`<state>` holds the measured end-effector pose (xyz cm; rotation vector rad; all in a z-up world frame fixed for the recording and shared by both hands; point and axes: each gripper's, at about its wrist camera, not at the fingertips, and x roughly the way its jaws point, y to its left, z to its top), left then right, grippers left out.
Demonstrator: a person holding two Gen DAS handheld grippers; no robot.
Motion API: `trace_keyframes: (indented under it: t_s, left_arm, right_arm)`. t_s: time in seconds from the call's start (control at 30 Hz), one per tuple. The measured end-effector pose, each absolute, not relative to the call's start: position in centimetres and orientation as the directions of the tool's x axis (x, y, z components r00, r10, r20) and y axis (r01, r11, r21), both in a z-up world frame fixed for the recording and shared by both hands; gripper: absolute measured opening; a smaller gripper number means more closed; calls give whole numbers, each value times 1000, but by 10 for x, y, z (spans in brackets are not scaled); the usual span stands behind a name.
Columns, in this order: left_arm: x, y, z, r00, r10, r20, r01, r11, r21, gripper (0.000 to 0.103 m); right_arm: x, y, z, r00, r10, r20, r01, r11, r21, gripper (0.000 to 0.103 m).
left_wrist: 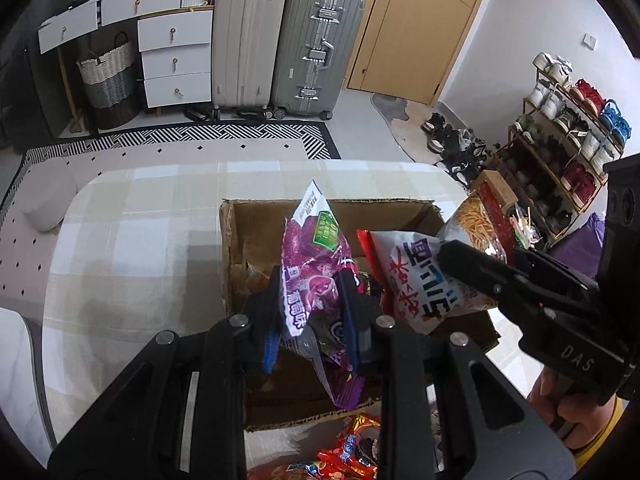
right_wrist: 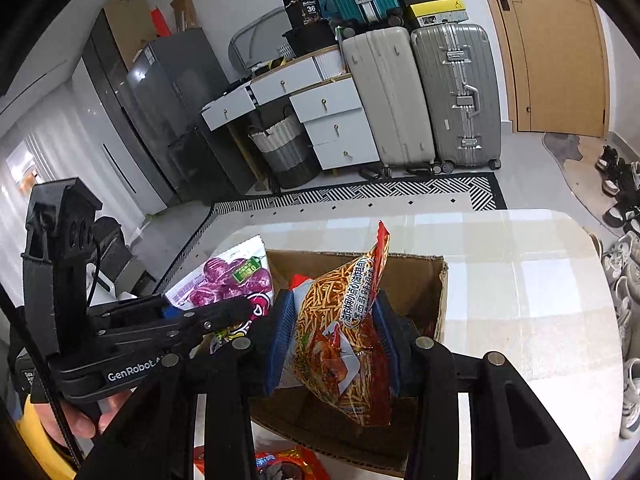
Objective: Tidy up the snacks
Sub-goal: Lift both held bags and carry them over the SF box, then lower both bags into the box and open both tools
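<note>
An open cardboard box [left_wrist: 256,232] stands on the checked tablecloth; it also shows in the right wrist view [right_wrist: 424,284]. My left gripper [left_wrist: 310,312] is shut on a purple grape candy bag [left_wrist: 316,252] and holds it upright over the box. My right gripper [right_wrist: 336,336] is shut on an orange-red bag of noodle sticks [right_wrist: 340,328], also over the box. That gripper [left_wrist: 476,268] and its bag [left_wrist: 480,220] show at the right of the left wrist view. A white and red snack bag [left_wrist: 420,280] leans in the box.
Red snack packets [left_wrist: 356,444] lie on the table in front of the box. Beyond the table are suitcases [left_wrist: 316,44], white drawers [left_wrist: 176,60], a woven basket [left_wrist: 108,76], a door [left_wrist: 416,28] and a shoe rack [left_wrist: 568,140].
</note>
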<state>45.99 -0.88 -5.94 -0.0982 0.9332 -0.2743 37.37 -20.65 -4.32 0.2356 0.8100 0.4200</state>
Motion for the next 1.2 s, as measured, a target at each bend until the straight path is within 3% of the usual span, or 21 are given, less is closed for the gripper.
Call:
trace_keyframes:
  t_s: [0.83, 0.9, 0.97, 1.2]
  left_arm:
    - [455, -10, -81, 540, -241, -806, 185, 969, -165, 24]
    - [452, -9, -80, 543, -233, -806, 182, 970, -158, 38]
    - [448, -7, -76, 555, -220, -802, 172, 974, -148, 44]
    - [425, 3, -52, 581, -198, -790, 156, 979, -130, 47]
  right_arm:
    - [374, -200, -58, 602, 410, -685, -251, 912, 325, 40]
    - [375, -200, -57, 601, 409, -686, -249, 912, 326, 40]
    - [374, -199, -57, 601, 400, -692, -246, 917, 315, 40]
    - [366, -200, -47, 615, 378, -692, -233, 926, 299, 41]
